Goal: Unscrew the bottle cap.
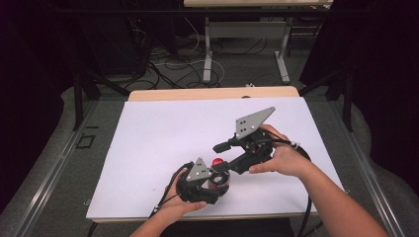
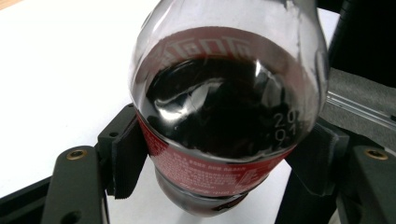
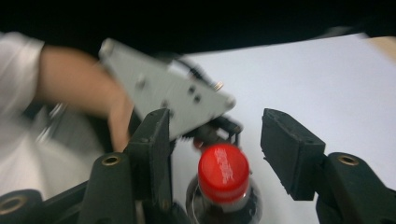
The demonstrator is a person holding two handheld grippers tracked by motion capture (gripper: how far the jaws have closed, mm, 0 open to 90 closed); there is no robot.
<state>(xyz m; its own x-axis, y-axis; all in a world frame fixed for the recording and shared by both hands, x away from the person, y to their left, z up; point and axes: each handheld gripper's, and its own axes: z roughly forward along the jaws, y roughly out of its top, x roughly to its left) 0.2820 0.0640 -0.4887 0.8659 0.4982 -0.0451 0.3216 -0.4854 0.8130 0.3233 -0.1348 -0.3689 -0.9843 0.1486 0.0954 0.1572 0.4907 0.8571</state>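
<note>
Work in hand: uncapping a cola bottle (image 2: 224, 116) on the white bench (image 1: 148, 143), as judged from the poses.
Bottle: upright near the bench's front edge, dark drink inside, red label around its middle.
Left tool (image 2: 219, 158): jaws closed against the bottle's labelled body, one pad on each side; the hold looks done.
Right tool (image 3: 215, 154): jaws spread wide on either side of the red cap (image 3: 223, 171), not touching it.
Cap: on the neck.
Left to do: close on the cap, twist it off.
</note>
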